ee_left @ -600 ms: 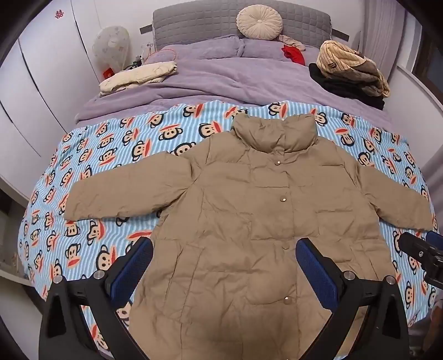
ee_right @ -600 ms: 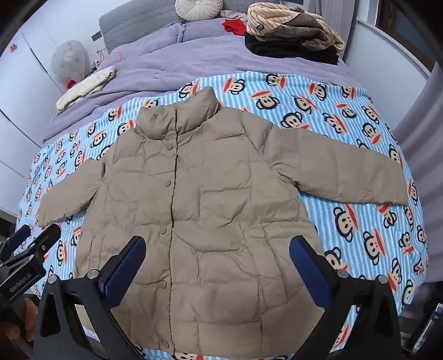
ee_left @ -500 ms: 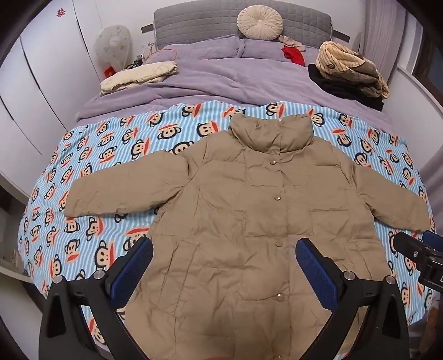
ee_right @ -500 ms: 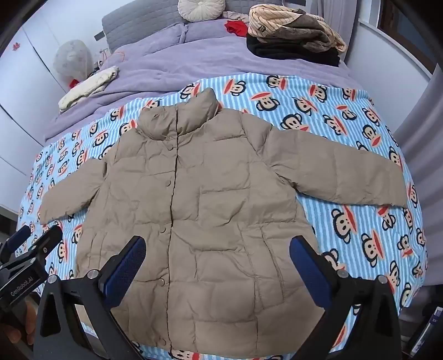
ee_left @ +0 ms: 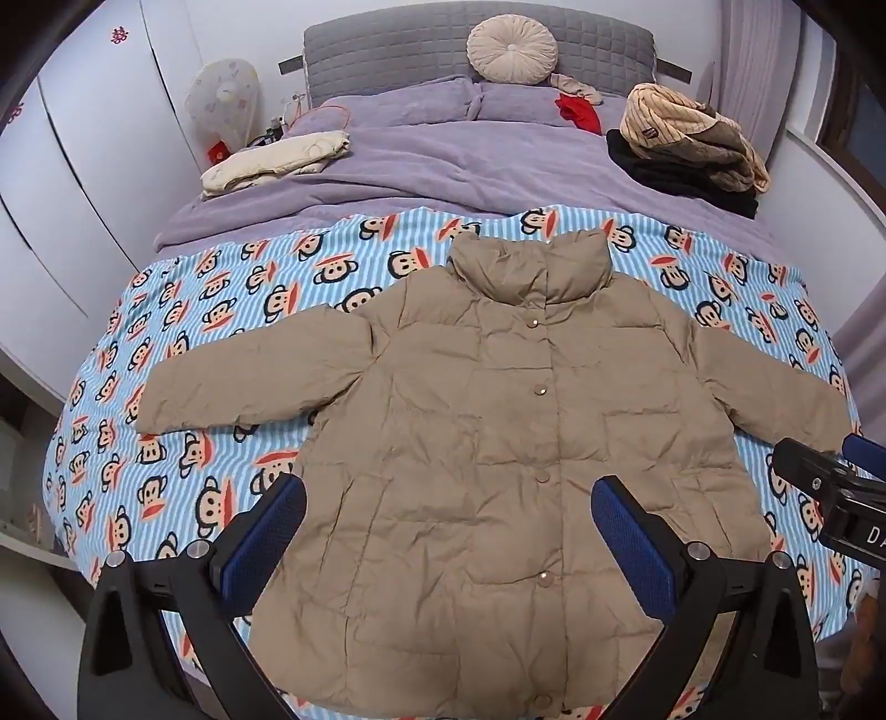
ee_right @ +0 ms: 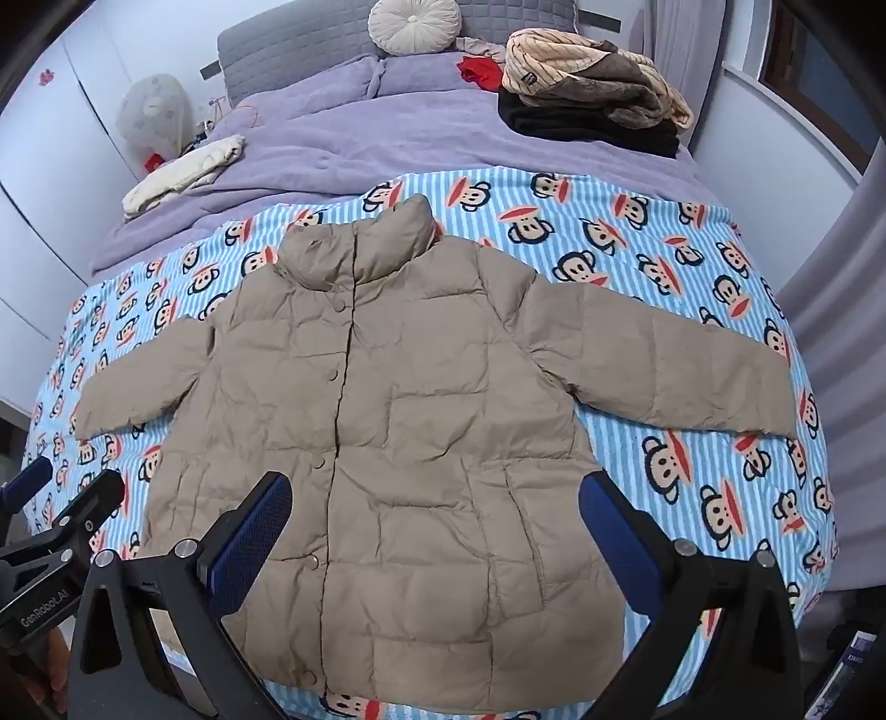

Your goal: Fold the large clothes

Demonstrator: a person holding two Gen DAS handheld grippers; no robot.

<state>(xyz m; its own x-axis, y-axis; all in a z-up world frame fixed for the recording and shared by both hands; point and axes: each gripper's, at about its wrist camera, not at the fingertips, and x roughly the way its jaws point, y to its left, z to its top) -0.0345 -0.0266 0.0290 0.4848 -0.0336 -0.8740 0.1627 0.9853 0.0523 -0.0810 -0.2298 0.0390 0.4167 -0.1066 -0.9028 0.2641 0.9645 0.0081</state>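
Left tool (ee_left: 446,531) is released: its two blue-padded fingers (ee_left: 266,540) stand wide apart above the lower front of the jacket, with nothing between them. Right tool (ee_right: 434,529) is likewise released, fingers spread over the lower hem region, gripping nothing. Each tool appears at the edge of the other's view: the right tool at the right edge of the left wrist view, the left tool at the lower left of the right wrist view.

Tan puffer jacket (ee_left: 531,421) lies flat, front side up, on the monkey-print blanket (ee_left: 183,343) that covers the foot half of the bed. The collar points toward the headboard (ee_left: 421,50); both sleeves extend outward to either side. The snap placket is closed down the centre.

Beyond the blanket lies a purple duvet (ee_left: 443,166). A cream garment (ee_left: 277,160) rests on its left side, and a stack of striped and black clothing (ee_left: 686,149) on its right. A round cushion (ee_left: 512,50) leans against the headboard.
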